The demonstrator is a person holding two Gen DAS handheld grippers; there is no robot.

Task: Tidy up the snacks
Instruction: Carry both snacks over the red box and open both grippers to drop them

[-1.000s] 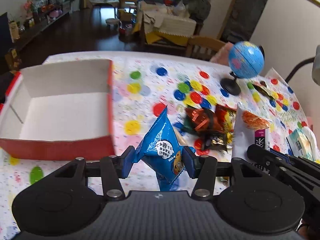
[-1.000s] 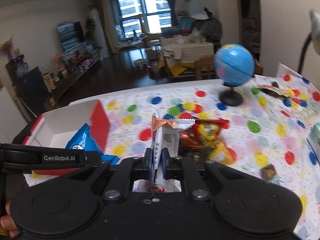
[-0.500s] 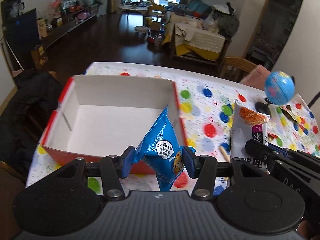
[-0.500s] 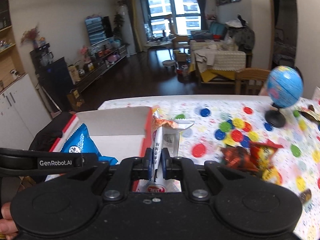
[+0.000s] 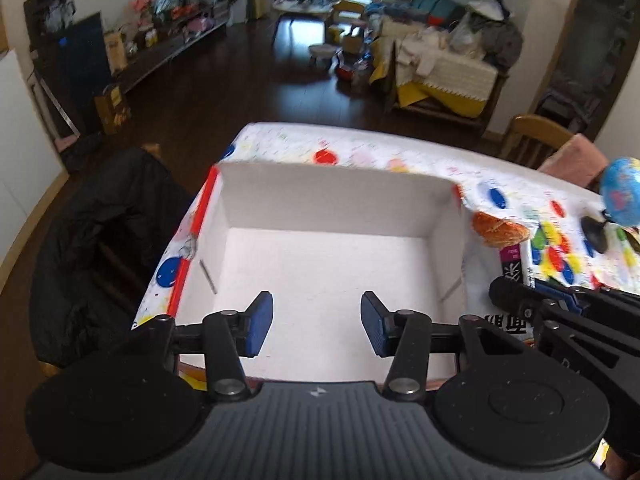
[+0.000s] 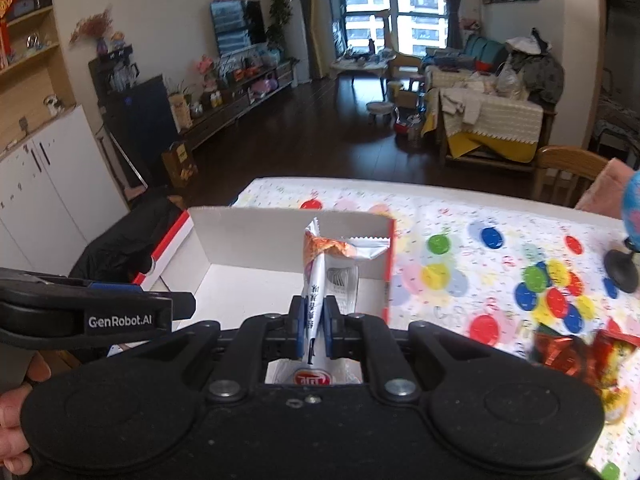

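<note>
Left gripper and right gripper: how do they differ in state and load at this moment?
The left gripper stands open with nothing between its blue pads; the right gripper is shut on a white snack packet with an orange crimped top. The left hangs over the white cardboard box with red outer sides; the right sits near its right wall. Both are black.

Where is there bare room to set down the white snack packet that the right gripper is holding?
The white floor of the box shows bare between its four walls, under the open left gripper. The tablecloth between the box's red right wall and the globe is also free. It is crowded near the red snack packets.
</note>
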